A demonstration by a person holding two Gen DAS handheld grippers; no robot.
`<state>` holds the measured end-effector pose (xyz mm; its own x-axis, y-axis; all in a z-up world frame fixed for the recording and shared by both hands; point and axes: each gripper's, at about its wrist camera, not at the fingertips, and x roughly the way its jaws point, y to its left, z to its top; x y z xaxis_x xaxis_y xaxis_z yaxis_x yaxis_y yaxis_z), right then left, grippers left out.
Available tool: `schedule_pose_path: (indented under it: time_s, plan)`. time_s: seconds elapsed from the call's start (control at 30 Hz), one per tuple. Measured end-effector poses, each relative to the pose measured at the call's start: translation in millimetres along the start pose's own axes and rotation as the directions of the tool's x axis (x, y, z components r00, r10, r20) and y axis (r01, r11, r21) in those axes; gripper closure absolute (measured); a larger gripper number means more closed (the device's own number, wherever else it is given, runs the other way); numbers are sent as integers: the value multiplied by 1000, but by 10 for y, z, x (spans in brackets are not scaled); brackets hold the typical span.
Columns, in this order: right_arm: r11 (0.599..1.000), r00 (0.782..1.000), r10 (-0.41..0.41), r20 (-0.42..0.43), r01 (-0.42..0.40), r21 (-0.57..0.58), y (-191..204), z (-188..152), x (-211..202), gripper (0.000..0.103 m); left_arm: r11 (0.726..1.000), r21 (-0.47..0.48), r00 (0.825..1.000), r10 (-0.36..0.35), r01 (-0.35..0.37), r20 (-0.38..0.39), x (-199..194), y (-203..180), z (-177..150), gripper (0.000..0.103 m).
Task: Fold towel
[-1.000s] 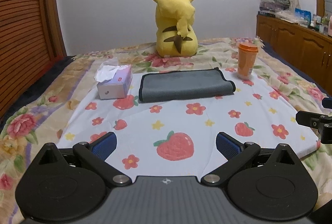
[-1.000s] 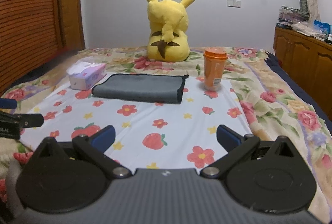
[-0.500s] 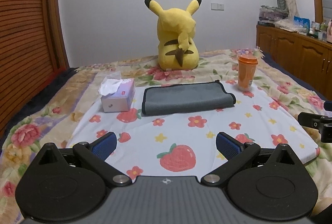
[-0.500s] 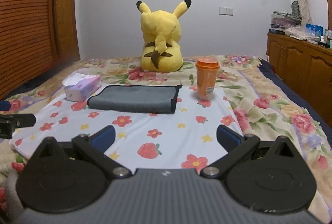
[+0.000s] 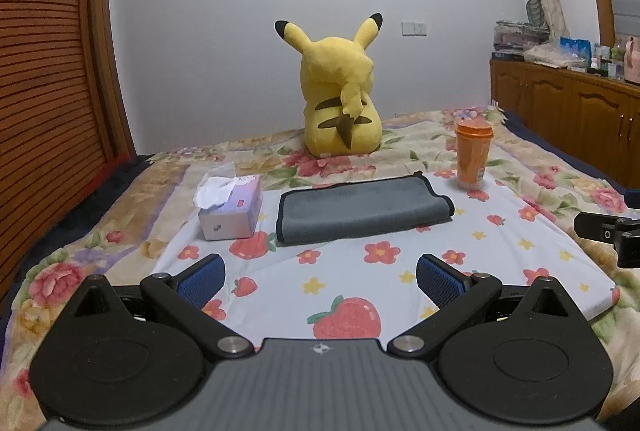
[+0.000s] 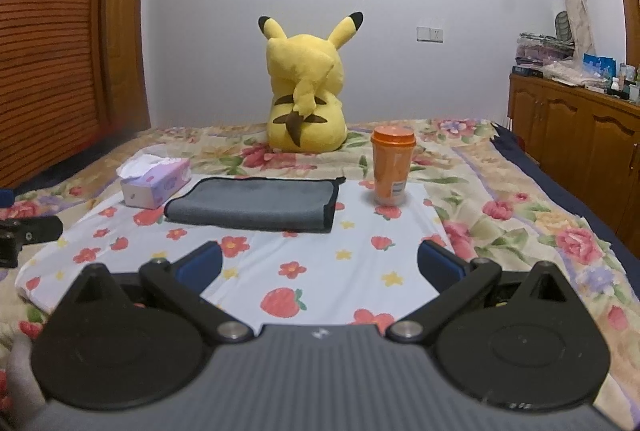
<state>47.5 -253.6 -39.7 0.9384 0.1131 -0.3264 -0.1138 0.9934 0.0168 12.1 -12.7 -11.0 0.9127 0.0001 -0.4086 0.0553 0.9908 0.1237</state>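
Note:
A grey towel (image 5: 364, 209) with dark edging lies folded flat on a white strawberry-print cloth (image 5: 360, 283) on the bed; it also shows in the right wrist view (image 6: 256, 205). My left gripper (image 5: 320, 277) is open and empty, held above the cloth well short of the towel. My right gripper (image 6: 320, 263) is open and empty, also short of the towel. Part of the right gripper shows at the right edge of the left wrist view (image 5: 608, 231). Part of the left gripper shows at the left edge of the right wrist view (image 6: 24, 235).
A tissue box (image 5: 232, 209) stands left of the towel and an orange cup (image 5: 473, 155) right of it. A yellow Pikachu plush (image 5: 340, 99) sits behind. A wooden cabinet (image 5: 568, 115) runs along the right and a slatted wooden panel (image 5: 48, 71) along the left.
Both grippers have risen and tilted up a little, so the towel and bed sit lower in both views. Both stay open. The towel has not moved.

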Motion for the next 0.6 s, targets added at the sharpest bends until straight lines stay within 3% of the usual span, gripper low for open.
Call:
schedule_pose_path:
  time_s: [0.6]
  plan:
    - [999,996,-35,78,33,34,-76,45,-88,0,1000,-9,999,17,-16,50,-86,25,33,0]
